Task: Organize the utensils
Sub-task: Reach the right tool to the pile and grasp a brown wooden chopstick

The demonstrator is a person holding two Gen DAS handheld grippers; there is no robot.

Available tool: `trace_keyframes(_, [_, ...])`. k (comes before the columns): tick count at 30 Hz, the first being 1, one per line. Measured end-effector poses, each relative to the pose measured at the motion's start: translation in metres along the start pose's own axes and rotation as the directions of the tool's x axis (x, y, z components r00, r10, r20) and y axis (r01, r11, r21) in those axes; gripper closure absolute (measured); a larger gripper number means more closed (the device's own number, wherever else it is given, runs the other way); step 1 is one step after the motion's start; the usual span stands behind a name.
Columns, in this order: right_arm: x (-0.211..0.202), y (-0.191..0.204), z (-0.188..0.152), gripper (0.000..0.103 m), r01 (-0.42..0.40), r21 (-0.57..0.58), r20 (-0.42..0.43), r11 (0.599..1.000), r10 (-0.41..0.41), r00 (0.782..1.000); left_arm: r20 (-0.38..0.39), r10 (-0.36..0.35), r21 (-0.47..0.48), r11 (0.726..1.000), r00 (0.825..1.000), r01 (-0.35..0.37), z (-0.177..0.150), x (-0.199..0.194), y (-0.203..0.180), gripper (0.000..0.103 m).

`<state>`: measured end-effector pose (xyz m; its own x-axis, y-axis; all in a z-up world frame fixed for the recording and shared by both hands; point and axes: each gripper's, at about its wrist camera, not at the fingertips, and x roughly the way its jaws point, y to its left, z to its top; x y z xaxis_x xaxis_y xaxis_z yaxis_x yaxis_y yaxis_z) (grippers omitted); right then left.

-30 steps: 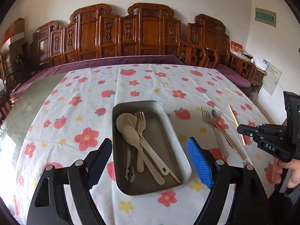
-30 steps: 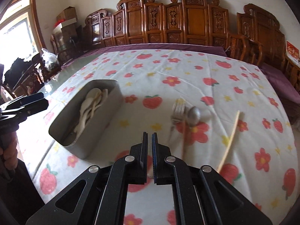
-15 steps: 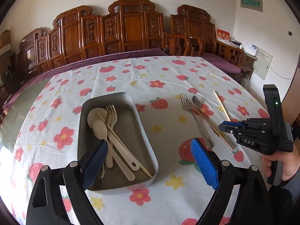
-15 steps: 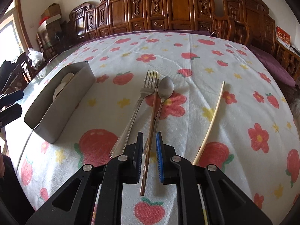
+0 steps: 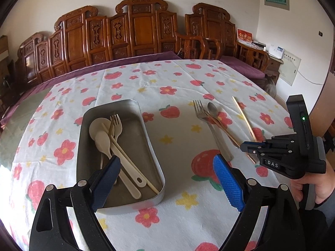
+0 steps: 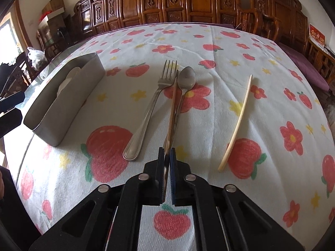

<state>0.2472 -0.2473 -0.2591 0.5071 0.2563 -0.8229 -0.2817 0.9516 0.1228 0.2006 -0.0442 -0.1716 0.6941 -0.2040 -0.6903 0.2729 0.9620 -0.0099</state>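
A metal tray (image 5: 153,152) (image 6: 69,96) on the floral tablecloth holds cream spoons, a cream fork (image 5: 117,125) and a pale chopstick. To its right lie a steel fork (image 6: 150,104) (image 5: 209,125), a steel spoon (image 6: 185,81) (image 5: 212,108), a brown chopstick (image 6: 172,108) (image 5: 222,129) and a pale chopstick (image 6: 236,123) (image 5: 244,117). My right gripper (image 6: 166,152) (image 5: 244,146) is shut on the brown chopstick's near end, low at the cloth. My left gripper (image 5: 167,171) is open and empty, above the tray's near right corner.
Carved wooden chairs (image 5: 144,27) line the far side of the table. A purple cloth (image 5: 125,64) shows under the floral tablecloth (image 5: 167,79) at the back edge. Boxes and a bag (image 6: 36,55) stand at the left in the right wrist view.
My right gripper moved forward over the brown chopstick and closed on its near end. My left gripper drew back and to the right, staying open.
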Motion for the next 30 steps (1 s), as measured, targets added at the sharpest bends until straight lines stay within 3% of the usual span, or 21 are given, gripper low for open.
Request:
trace_keyframes(14, [-0.02, 0.004, -0.001, 0.102, 0.012, -0.036, 0.047, 0.999, -0.01, 0.999, -0.003, -0.003, 0.005, 1.0, 1.0, 0.003, -0.003, 0.001, -0.004, 0.017])
trace_keyframes(20, [-0.012, 0.007, -0.004, 0.09, 0.03, -0.058, 0.022, 0.998, -0.029, 0.999, -0.006, -0.004, 0.012, 1.0, 1.0, 0.004, -0.006, 0.001, -0.008, 0.017])
trace_keyframes(24, [0.001, 0.01, -0.009, 0.09, 0.057, -0.079, -0.019, 0.995, -0.058, 0.998, -0.005, -0.004, 0.015, 1.0, 1.0, 0.004, -0.005, 0.0, -0.009, 0.017])
trace_keyframes(30, [-0.009, 0.001, -0.007, 0.097, 0.059, -0.05, 0.001, 0.997, -0.059, 0.998, -0.008, 0.0, 0.017, 1.0, 1.0, 0.0, -0.005, 0.0, -0.01, 0.017])
